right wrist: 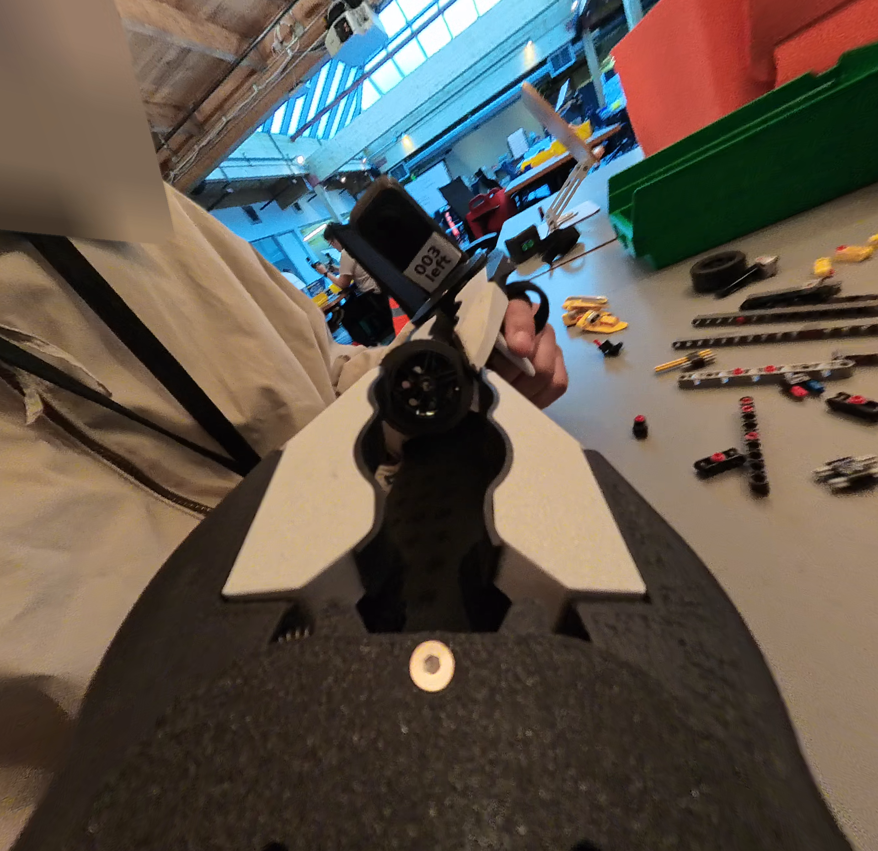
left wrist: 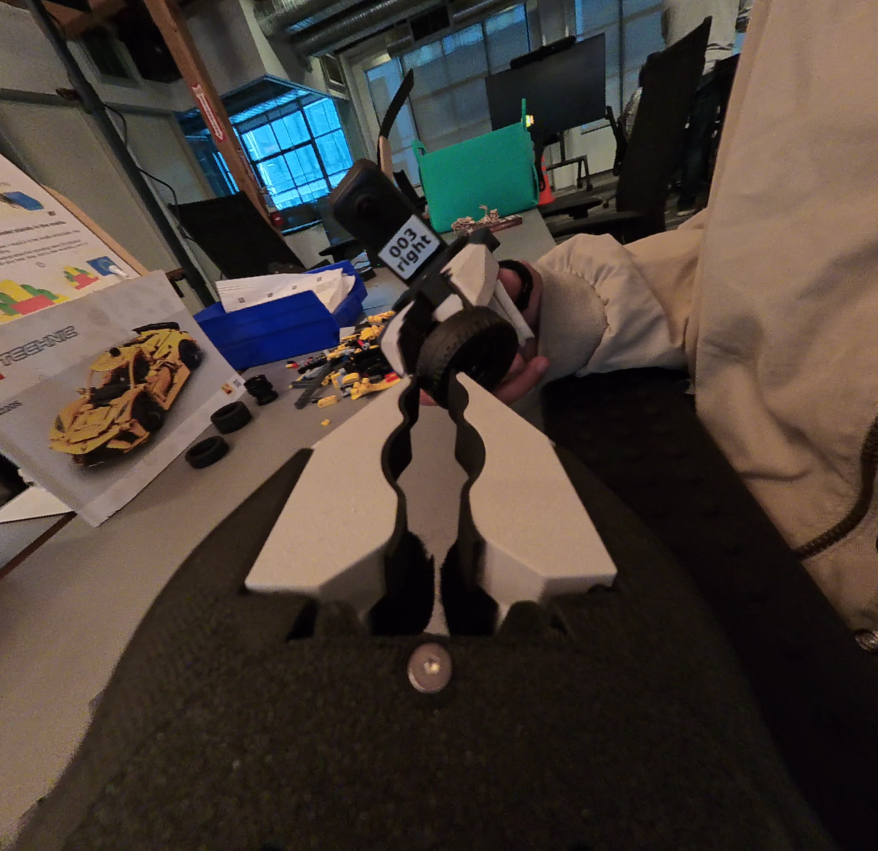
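Left wrist view: left gripper (left wrist: 434, 388) has white faceted fingers with black wavy pads; the jaws stand a narrow slit apart, and their tips reach the lower edge of a black wheel (left wrist: 470, 353); cannot tell whether they pinch it. The wheel has a ribbed rubber tyre and is up in the air over the counter's (left wrist: 142, 566) near edge, clamped between the jaws of the right gripper (left wrist: 458, 343). A hand (left wrist: 522, 376) in a cream jacket sleeve (left wrist: 617, 315) is just behind it. On the grey matte counter to the left: two loose tyres (left wrist: 231, 417), a glossy booklet (left wrist: 119, 391) picturing a yellow car, a blue plastic bin (left wrist: 275, 324) holding white sheets, and a heap of small yellow and black parts (left wrist: 351, 367). There is bare counter between the tyres and the left jaws.

Right wrist view: the right jaws are closed on the wheel's tread, with the spoked hub face toward the camera. The left gripper lies nose-on just beyond; its tips are hidden behind the wheel. The jacket fills the left side, so there is no room there. The counter is on the right; long black perforated beams (right wrist: 784, 315), short beams with red pins, another tyre (right wrist: 717, 269) and yellow pieces (right wrist: 591, 315) are spread well apart. A green bin (right wrist: 736, 186) sits along the far edge, and there is a bare strip beside the gripper body.
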A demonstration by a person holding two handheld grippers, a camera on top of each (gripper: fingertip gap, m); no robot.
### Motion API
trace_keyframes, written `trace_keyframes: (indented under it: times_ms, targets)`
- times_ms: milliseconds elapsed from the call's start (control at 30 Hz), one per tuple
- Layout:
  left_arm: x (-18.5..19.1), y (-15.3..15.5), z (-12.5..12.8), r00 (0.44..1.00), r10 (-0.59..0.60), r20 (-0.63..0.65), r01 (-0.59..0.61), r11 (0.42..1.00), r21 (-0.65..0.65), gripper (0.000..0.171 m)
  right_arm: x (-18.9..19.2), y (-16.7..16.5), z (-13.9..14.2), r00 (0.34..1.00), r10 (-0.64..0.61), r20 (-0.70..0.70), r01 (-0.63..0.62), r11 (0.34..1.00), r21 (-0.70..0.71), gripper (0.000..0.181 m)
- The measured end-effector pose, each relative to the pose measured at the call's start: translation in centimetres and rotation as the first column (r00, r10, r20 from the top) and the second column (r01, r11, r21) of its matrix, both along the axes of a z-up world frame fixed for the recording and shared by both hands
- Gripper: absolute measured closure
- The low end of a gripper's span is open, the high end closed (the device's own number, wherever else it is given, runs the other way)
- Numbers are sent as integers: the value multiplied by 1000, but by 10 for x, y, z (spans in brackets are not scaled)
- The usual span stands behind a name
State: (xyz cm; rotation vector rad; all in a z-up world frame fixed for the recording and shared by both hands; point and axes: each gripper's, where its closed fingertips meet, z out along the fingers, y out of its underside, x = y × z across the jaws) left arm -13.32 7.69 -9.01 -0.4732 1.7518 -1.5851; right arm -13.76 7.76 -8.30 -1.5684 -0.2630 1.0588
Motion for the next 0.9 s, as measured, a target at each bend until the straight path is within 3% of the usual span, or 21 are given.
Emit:
trace_keyframes:
  times_ms: [100, 200, 400, 467, 533, 600, 700, 733, 767, 833, 900]
  targets:
    - [0, -1, 4, 1000, -19, -21, 17, 998, -54, 160, -4, -2, 5, 997, 34, -73, -35, 999, -7, 144]
    - [7, 3, 2, 991, 6, -133, -21, 993, -112, 160, 1, 0, 3, 997, 10, -79, -13, 999, -34, 150]
    - [39, 23, -12, 904, 163, -395, -286, 918, -274, 159, 35, 15, -6, 967, -243, 72, 245, 969, -22, 152]
    - [39, 27, -15, 879, 115, -462, -313, 870, -380, 144, 52, 18, -5, 922, -362, 138, 362, 932, 20, 152]
    - [35, 29, -6, 880, -5, -475, -286, 793, -538, 144, 63, 19, -6, 845, -463, 268, 455, 885, 96, 152]
    - [33, 28, 2, 877, -115, -466, -250, 720, -647, 145, 59, 20, -6, 785, -502, 363, 474, 864, 170, 152]
    - [34, 17, 3, 852, -226, -473, -206, 685, -698, 141, 48, 25, -12, 682, -530, 503, 466, 846, 259, 152]
    - [36, 19, 1, 850, -230, -475, -213, 673, -709, 143, 45, 25, -10, 649, -554, 522, 468, 831, 301, 152]
    - [35, 20, 2, 849, -249, -466, -206, 655, -727, 157, 43, 24, -8, 626, -569, 533, 463, 821, 333, 152]
    - [33, 19, 3, 847, -275, -456, -190, 644, -741, 158, 41, 23, -7, 639, -563, 524, 456, 826, 332, 152]
    - [29, 18, 8, 858, -287, -426, -158, 642, -750, 159, 39, 21, -2, 724, -528, 444, 441, 849, 289, 152]
